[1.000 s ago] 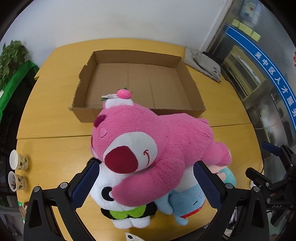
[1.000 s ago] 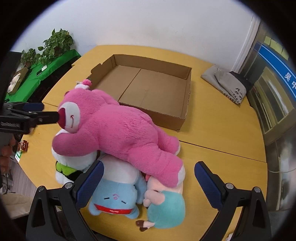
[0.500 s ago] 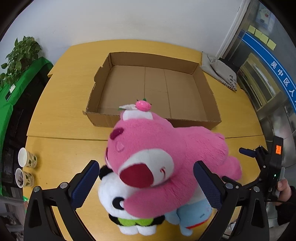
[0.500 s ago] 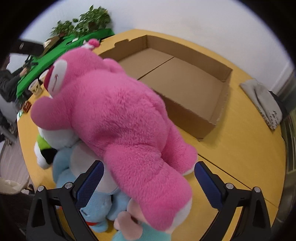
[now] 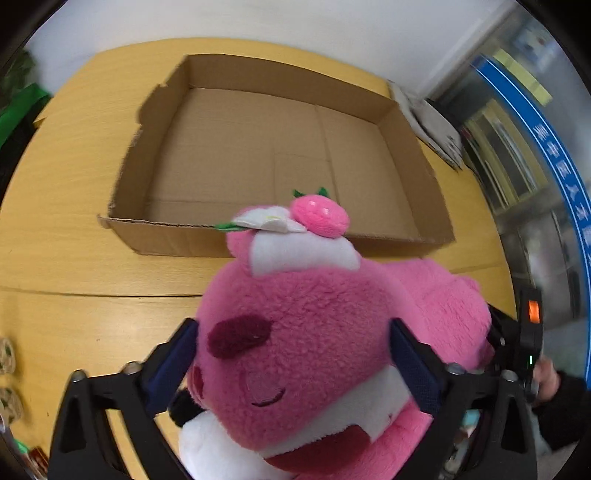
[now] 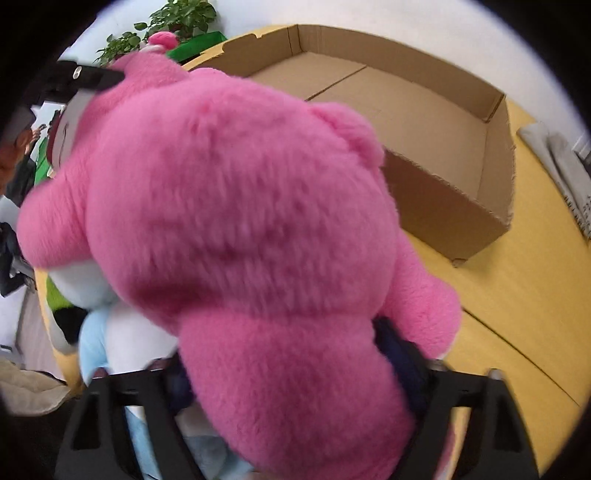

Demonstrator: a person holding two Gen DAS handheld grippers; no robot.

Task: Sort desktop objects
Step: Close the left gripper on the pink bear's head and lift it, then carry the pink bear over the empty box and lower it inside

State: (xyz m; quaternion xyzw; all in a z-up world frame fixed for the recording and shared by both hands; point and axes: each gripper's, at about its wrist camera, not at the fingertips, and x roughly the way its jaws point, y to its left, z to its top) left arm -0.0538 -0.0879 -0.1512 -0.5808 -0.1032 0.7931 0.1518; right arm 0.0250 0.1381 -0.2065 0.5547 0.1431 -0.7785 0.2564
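A big pink plush bear [image 5: 306, 332] lies on top of other plush toys on the yellow table. Its head sits between the fingers of my left gripper [image 5: 295, 354], whose blue pads touch both sides of the head. In the right wrist view the bear's body [image 6: 240, 221] fills the frame and its leg sits between the fingers of my right gripper [image 6: 295, 373]. An open, empty cardboard box [image 5: 155, 236] stands just behind the bear, also in the right wrist view [image 6: 443, 225]. A white-and-green plush [image 6: 70, 291] and a light blue plush [image 6: 92, 343] lie under the bear.
A grey folded cloth [image 5: 432, 125] lies at the table's far right, also in the right wrist view [image 6: 561, 166]. Paper cups [image 5: 7, 376] stand at the left edge. Green plants [image 6: 162, 22] stand beyond the table. The yellow table [image 5: 66, 258] surrounds the box.
Both grippers have moved in onto the pink bear. The left one now has its head between the pads, the right one its leg. The bear looms much larger in both views.
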